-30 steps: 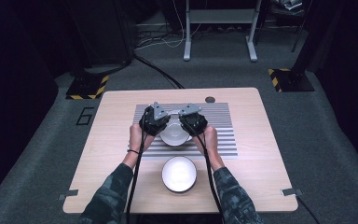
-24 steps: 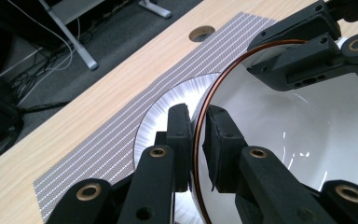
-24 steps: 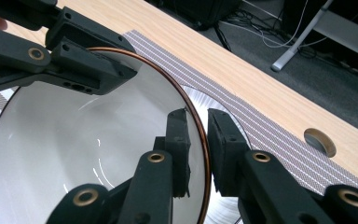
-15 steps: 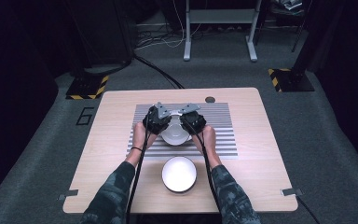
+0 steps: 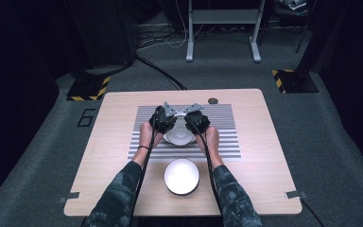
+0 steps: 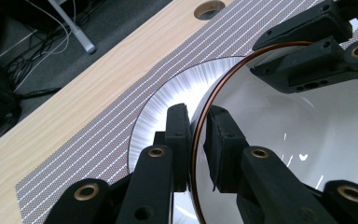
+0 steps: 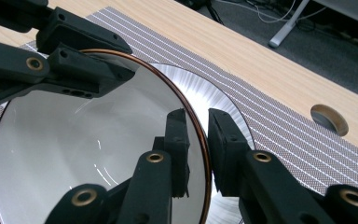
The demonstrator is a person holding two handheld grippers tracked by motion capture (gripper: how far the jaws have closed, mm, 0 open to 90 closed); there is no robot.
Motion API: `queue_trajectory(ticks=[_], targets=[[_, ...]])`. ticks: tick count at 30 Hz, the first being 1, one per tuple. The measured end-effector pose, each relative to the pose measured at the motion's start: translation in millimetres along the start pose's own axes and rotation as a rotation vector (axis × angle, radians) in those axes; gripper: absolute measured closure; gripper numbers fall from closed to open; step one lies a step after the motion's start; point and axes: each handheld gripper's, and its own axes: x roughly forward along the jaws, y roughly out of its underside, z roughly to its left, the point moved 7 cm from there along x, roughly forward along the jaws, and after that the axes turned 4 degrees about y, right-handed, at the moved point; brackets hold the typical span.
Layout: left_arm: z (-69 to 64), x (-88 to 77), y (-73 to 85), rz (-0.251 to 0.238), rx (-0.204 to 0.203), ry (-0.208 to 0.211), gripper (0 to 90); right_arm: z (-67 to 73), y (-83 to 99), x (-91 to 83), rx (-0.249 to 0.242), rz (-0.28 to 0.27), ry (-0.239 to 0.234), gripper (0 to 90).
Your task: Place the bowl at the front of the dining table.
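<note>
High view: left hand-held gripper (image 5: pixel 164 118) and right hand-held gripper (image 5: pixel 194 119) sit on opposite sides of a white bowl (image 5: pixel 178 135), over the striped mat (image 5: pixel 222 127) on the tabletop (image 5: pixel 264 165). Second white bowl (image 5: pixel 181 176) stands nearer the person, off the mat, well apart from both.

Left gripper view: left hand-held gripper (image 6: pixel 196 133) clamped on the bowl's copper-edged rim (image 6: pixel 200 126), one jaw outside, one inside. Bowl (image 6: pixel 307 130) is over a silvery plate (image 6: pixel 168 98) on the mat (image 6: pixel 98 144). Right hand-held gripper (image 6: pixel 307 51) grips the far rim.

Right gripper view: right hand-held gripper (image 7: pixel 200 140) clamped on the rim (image 7: pixel 193 116) likewise, one jaw each side. Bowl (image 7: pixel 84 140) over the plate (image 7: pixel 214 95); can't tell if they touch. Left hand-held gripper (image 7: pixel 65 56) on the opposite rim.
</note>
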Motion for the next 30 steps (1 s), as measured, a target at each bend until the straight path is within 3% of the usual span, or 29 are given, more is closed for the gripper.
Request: queue_trajectory(ticks=[9, 20, 30], targets=[[3.4, 8.2, 2.3, 0.014, -0.017, 0.002, 79.0, -1.5, 0.9, 10.1, 0.023, 0.018, 0.007, 77.7], [9.1, 13.4, 2.9, 0.033, -0.094, 0.010, 78.1, -3.0, -0.8, 15.3, 0.012, 0.028, 0.021, 77.5], [11.9, 17.1, 5.7, 0.035, -0.145, -0.001, 78.5, -6.9, 2.4, 18.9, 0.064, 0.039, 0.017, 78.8]])
